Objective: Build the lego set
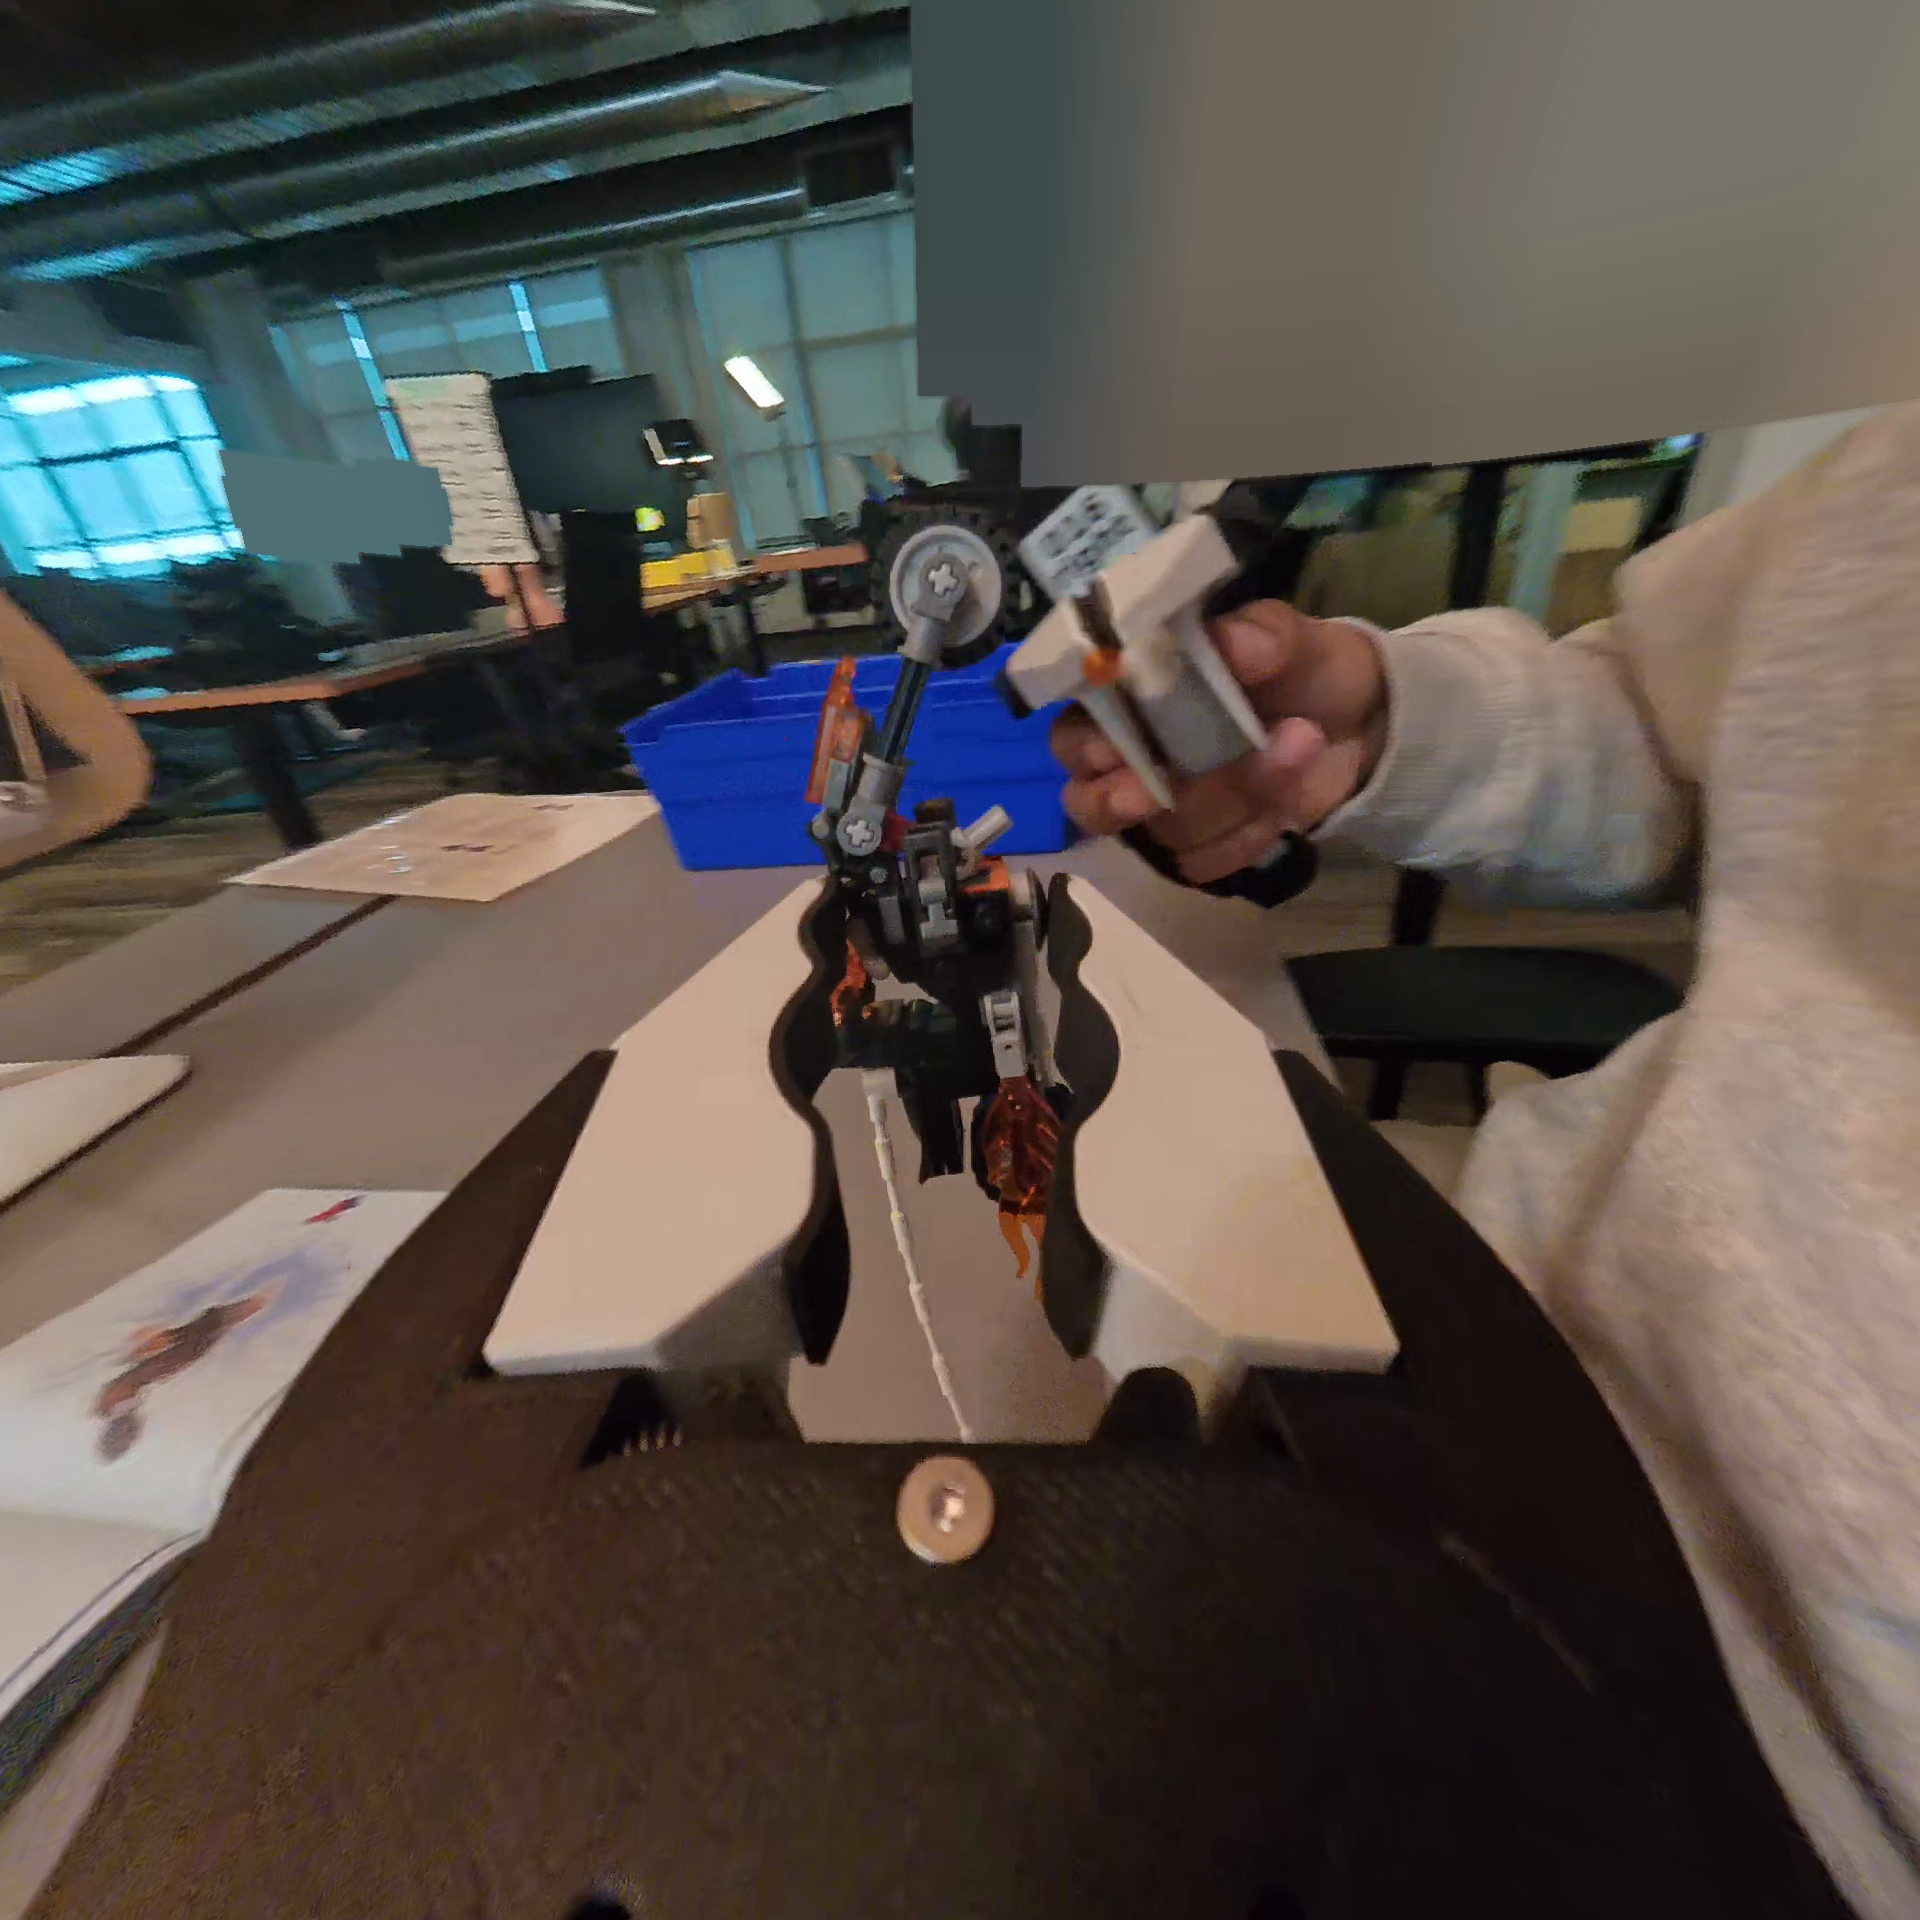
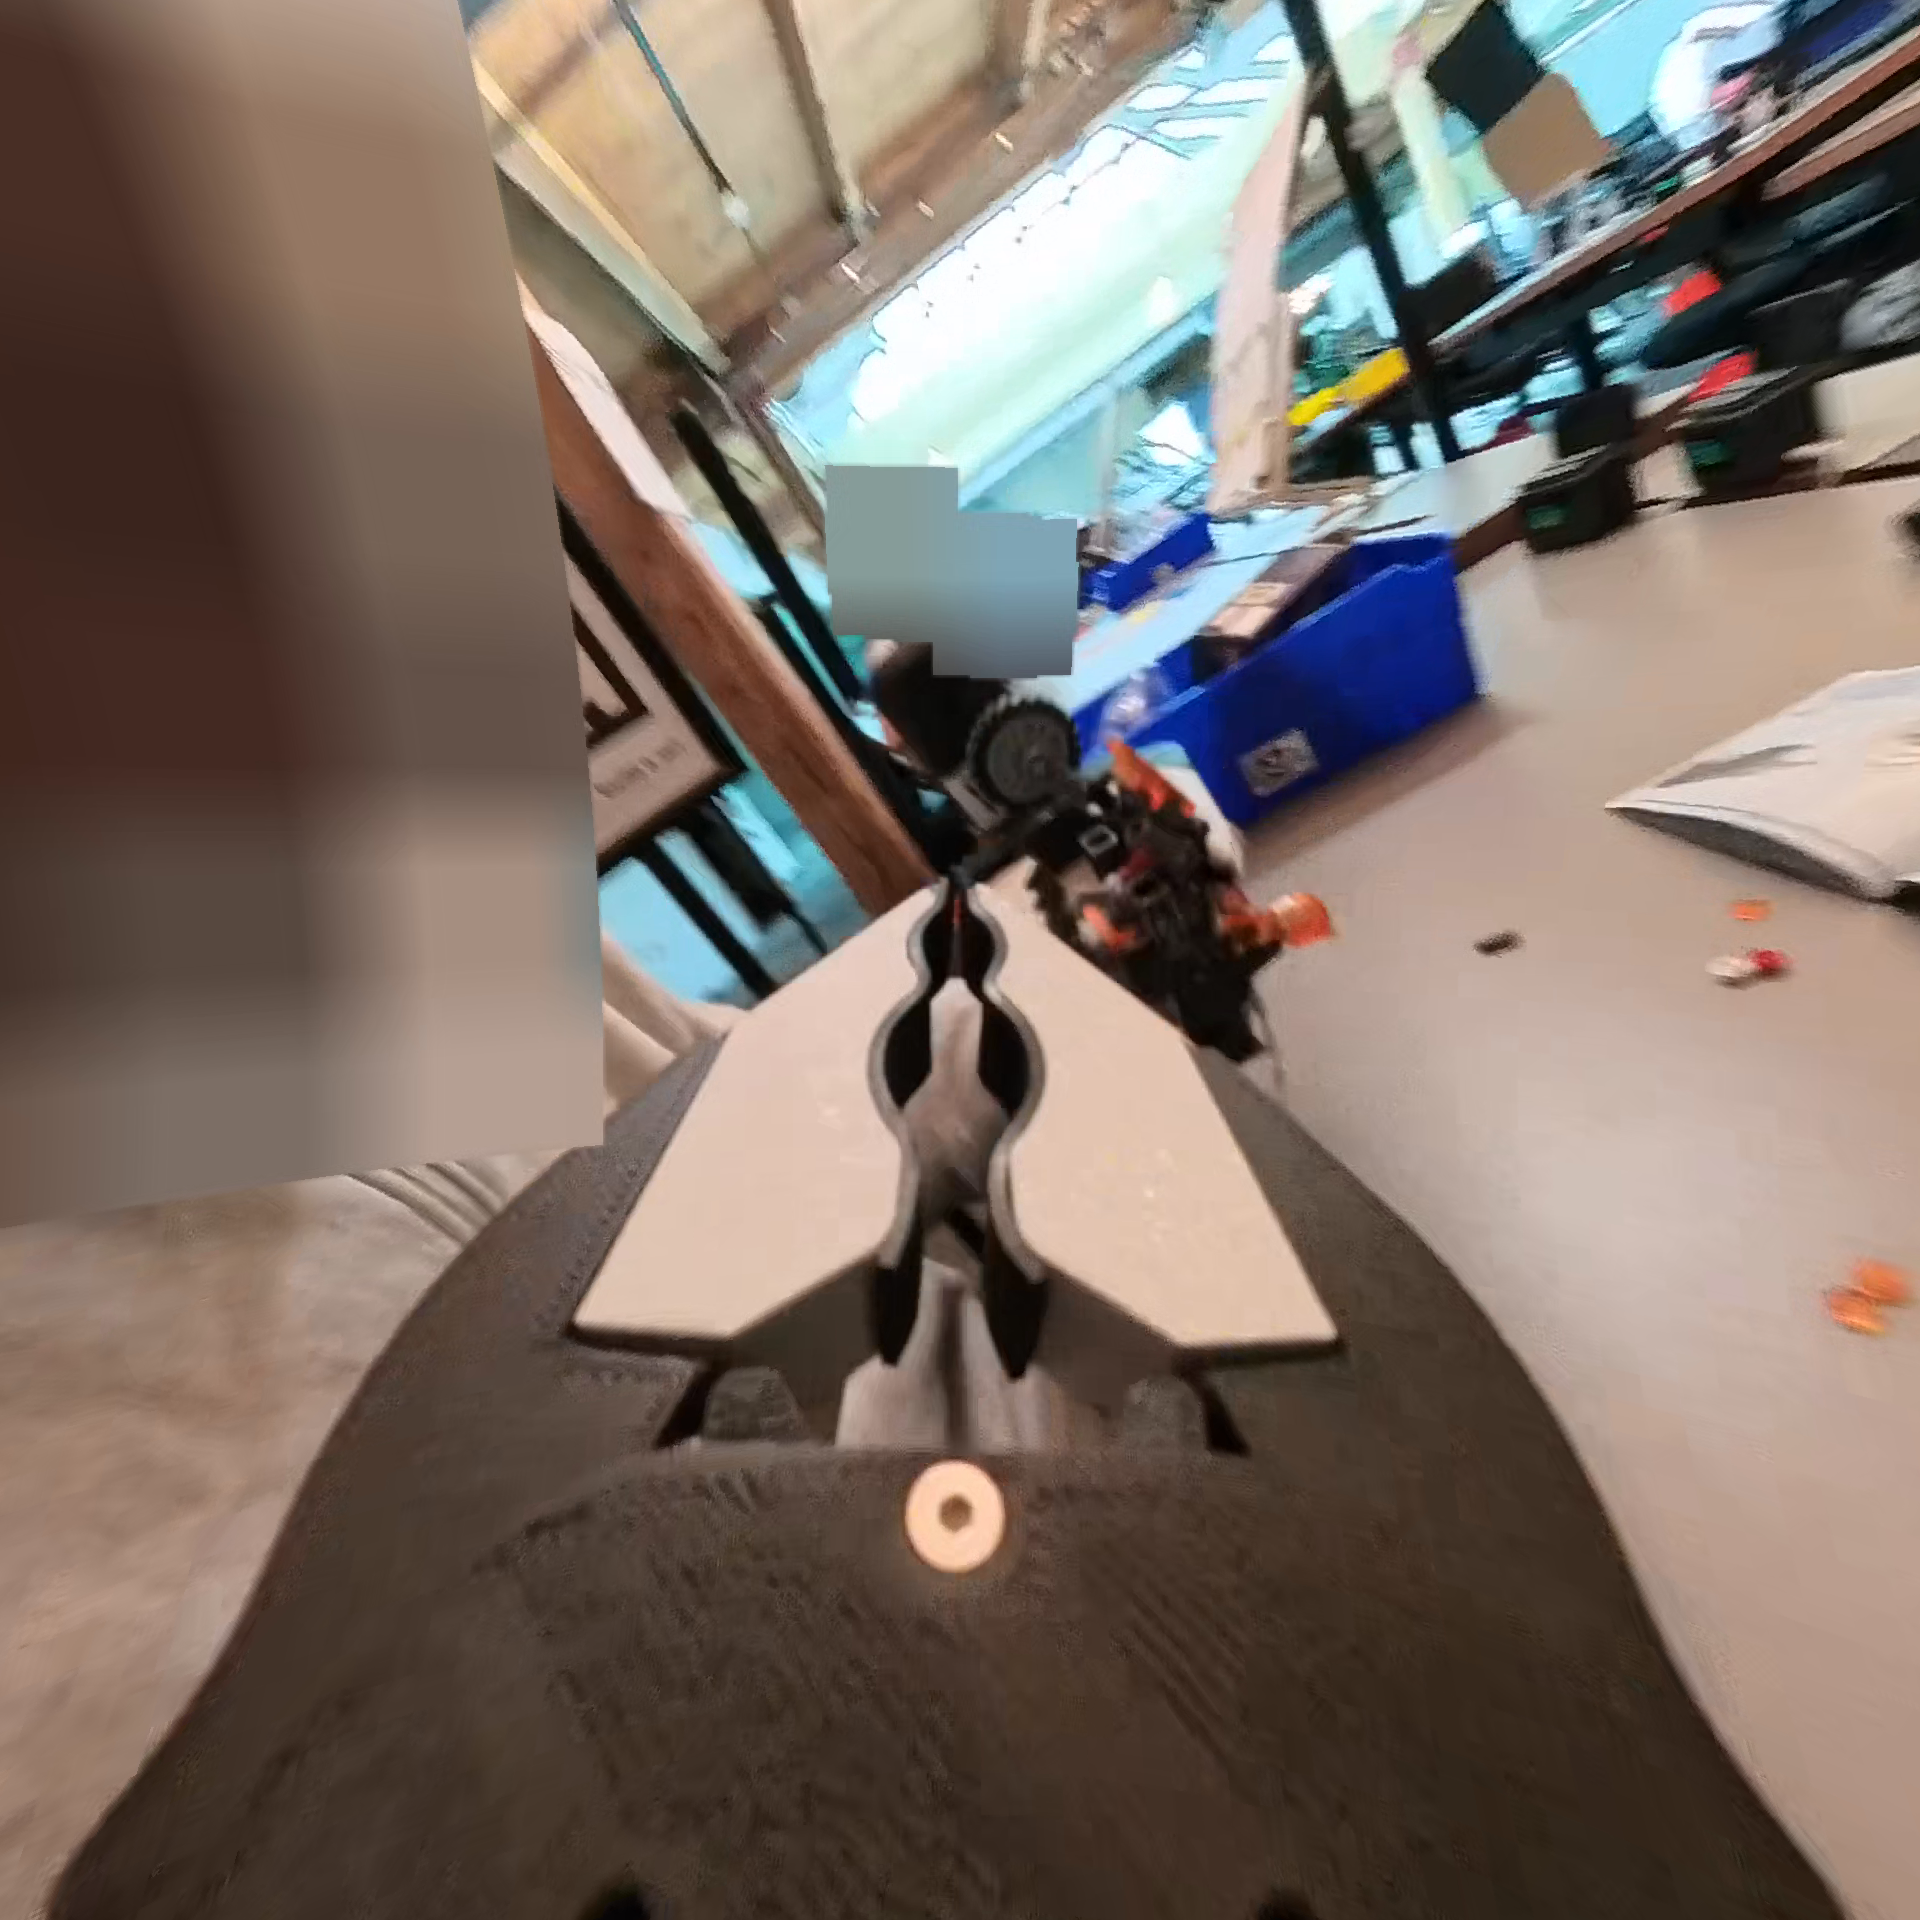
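Observation:
My left gripper (image 1: 940,914) is shut on a black and grey lego model (image 1: 935,935) with orange flame parts and holds it upright above the table. A grey wheel with a black tyre (image 1: 945,597) sits on a rod at the model's top. My right gripper (image 1: 1117,675), held by a hand, is up and to the right of the model, close to the wheel. In the right wrist view the right gripper (image 2: 956,904) is shut on a small orange piece (image 2: 951,925), with the model (image 2: 1143,883) just beyond its tips.
A blue bin (image 1: 831,758) stands behind the model and also shows in the right wrist view (image 2: 1340,675). An open instruction booklet (image 1: 135,1351) lies at the left. Loose orange pieces (image 2: 1870,1299) and a red and white piece (image 2: 1751,966) lie on the grey table (image 2: 1558,1039). A dark chair (image 1: 1475,997) is at the right. Some 6 centimetres of space lies between my two pairs of fingers.

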Demonstrator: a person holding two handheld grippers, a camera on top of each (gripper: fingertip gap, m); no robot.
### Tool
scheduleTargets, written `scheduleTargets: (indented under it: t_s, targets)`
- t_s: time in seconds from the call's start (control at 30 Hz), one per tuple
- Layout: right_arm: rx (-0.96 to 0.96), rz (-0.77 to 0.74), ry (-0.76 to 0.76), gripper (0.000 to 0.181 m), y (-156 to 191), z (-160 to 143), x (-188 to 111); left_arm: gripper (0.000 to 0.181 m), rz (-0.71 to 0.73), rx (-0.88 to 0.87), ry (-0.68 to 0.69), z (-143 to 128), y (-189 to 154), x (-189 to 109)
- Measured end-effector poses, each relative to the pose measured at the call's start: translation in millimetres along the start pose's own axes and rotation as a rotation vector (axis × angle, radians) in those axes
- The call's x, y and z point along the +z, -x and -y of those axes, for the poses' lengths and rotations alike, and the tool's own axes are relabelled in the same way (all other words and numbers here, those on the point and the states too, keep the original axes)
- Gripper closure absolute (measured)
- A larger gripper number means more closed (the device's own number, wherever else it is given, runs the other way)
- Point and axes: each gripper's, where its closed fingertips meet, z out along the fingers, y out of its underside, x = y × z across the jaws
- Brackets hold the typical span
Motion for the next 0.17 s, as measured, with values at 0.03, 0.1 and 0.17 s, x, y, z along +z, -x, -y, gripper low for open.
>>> scheduleTargets:
  t_s: [0.03,0.1,0.17]
  targets:
    - [0.062,0.052,-0.021,0.181,1.5,5.9,1.6,0.145,-0.031,-0.027,-0.012,1.1,-3.1,0.0]
    - [0.181,0.137,-0.036,0.181,0.8,13.7,3.8,0.145,-0.093,-0.077,-0.035,3.9,-9.1,-0.4]
    - [0.285,0.198,0.003,0.181,-3.1,12.0,7.0,0.145,-0.141,-0.118,-0.050,5.7,-13.3,-0.9]
